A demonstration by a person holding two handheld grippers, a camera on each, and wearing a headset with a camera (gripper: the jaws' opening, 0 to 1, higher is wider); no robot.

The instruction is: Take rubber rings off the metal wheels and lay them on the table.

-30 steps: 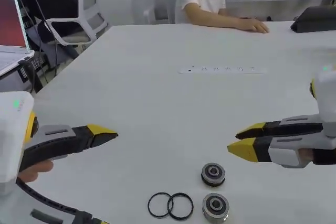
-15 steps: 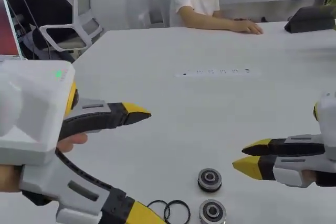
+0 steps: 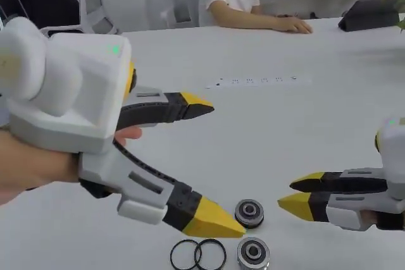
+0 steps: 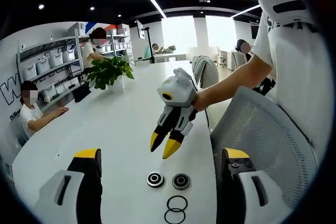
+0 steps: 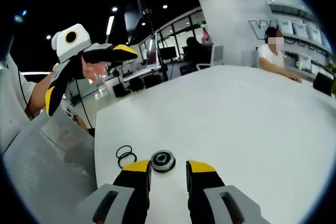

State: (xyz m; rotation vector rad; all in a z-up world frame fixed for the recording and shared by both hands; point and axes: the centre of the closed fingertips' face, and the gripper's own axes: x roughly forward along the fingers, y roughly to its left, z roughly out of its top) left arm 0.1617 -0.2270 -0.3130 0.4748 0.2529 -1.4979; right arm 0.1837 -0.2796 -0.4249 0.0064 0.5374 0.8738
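White table [image 3: 304,124], wall shelves [image 4: 47,61]

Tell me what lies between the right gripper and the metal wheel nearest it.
Nothing but bare table: the head view shows an open white stretch between the right gripper and that metal wheel.

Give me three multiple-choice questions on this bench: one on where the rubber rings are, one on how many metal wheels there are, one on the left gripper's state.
1. Where are the two black rubber rings?
A. Flat on the table, beside the metal wheels
B. In a gripper's jaws
C. On a chair

2. How many metal wheels are on the table?
A. One
B. Two
C. Four

3. What state is the left gripper in?
A. Open wide, holding nothing
B. Shut on a ring
C. Shut on a wheel

Answers:
1 A, the rings overlap on the tabletop beside the wheels.
2 B, the left gripper view shows two side by side.
3 A, its yellow-tipped jaws stand far apart.
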